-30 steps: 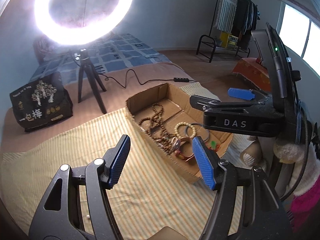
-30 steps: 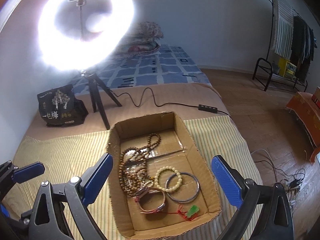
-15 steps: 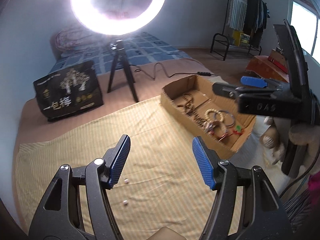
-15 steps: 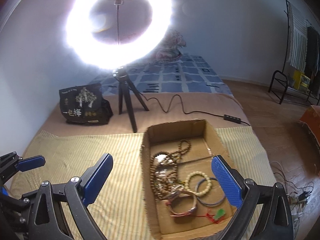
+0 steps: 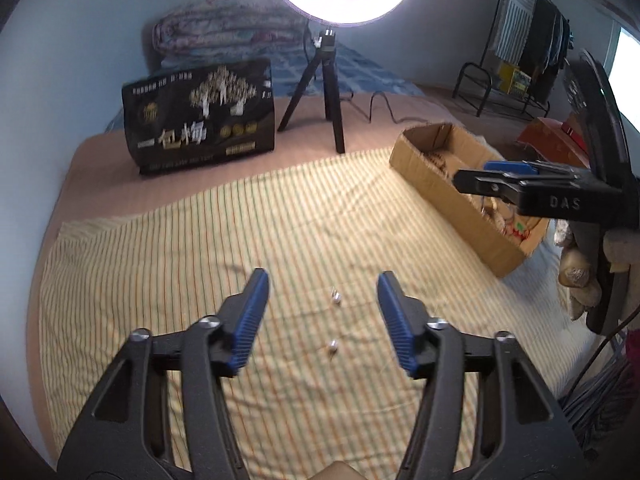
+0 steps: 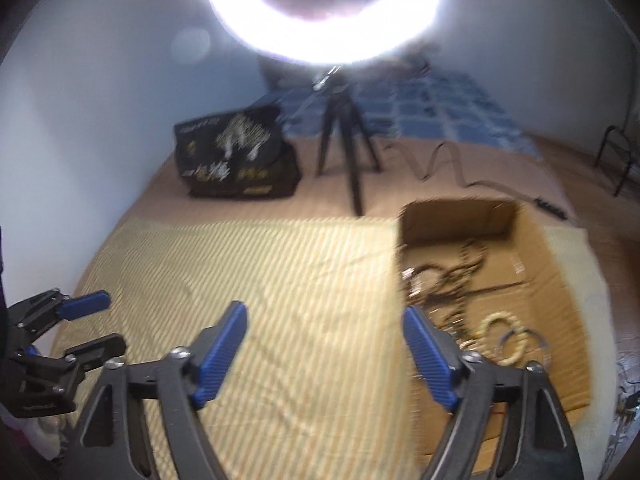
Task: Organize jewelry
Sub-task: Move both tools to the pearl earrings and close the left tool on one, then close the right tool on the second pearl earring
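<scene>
Right gripper [image 6: 324,330], jaws apart, over striped cloth [image 6: 280,280] beside cardboard box [image 6: 552,280] of jewelry [image 6: 452,280].

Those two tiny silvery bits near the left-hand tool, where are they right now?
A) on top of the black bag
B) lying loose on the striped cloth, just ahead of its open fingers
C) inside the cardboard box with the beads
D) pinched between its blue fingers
B: both small silvery pieces lie on the striped cloth, in the gap ahead of the open left gripper, apart from the cardboard box.
</scene>
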### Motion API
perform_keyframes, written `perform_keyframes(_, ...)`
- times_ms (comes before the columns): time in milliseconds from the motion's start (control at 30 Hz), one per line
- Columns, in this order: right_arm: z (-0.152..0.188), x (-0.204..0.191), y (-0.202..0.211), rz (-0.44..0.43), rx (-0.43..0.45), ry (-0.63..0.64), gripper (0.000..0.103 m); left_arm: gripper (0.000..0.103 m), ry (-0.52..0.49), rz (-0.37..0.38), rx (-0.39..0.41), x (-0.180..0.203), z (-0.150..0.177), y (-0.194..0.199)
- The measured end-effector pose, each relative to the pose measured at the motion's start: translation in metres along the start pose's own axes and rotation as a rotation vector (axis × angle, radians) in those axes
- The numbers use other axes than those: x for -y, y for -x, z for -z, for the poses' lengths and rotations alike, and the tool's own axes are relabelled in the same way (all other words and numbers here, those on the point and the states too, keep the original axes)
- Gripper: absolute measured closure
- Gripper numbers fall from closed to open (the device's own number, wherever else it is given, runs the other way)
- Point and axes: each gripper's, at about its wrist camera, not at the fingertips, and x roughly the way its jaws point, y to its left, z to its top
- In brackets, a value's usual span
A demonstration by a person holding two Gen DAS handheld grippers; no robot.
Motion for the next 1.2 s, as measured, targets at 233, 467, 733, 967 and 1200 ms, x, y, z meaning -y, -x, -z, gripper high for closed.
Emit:
perform_keyframes(233,0.006,-0.021,-0.029,-0.07,-0.091,0.029,0.048,0.065,-0.03,0.059,-0.093,0.007,0.026,-0.027)
perform_keyframes(467,0.014,-0.031,-0.053,-0.112,-0.162,0.035,0.061,0.074,-0.036,0.045,-0.166,0.011,0.039,-0.061)
perform_keyframes(733,0.02,-0.038,-0.071,-0.15,-0.206,0.033,0.07,0.079,-0.027,0.021,-0.207,0.008,0.05,-0.083)
perform_keyframes(967,0.028,-0.056,-0.089,-0.185,-0.239,0.06,0.075,0.088,-0.006,0.022,-0.204,0.003,0.052,-0.089)
perform_keyframes(1200,0.032,-0.078,-0.105,-0.207,-0.261,0.098,0.08,0.096,-0.006,0.0,-0.203,-0.004,0.055,-0.09)
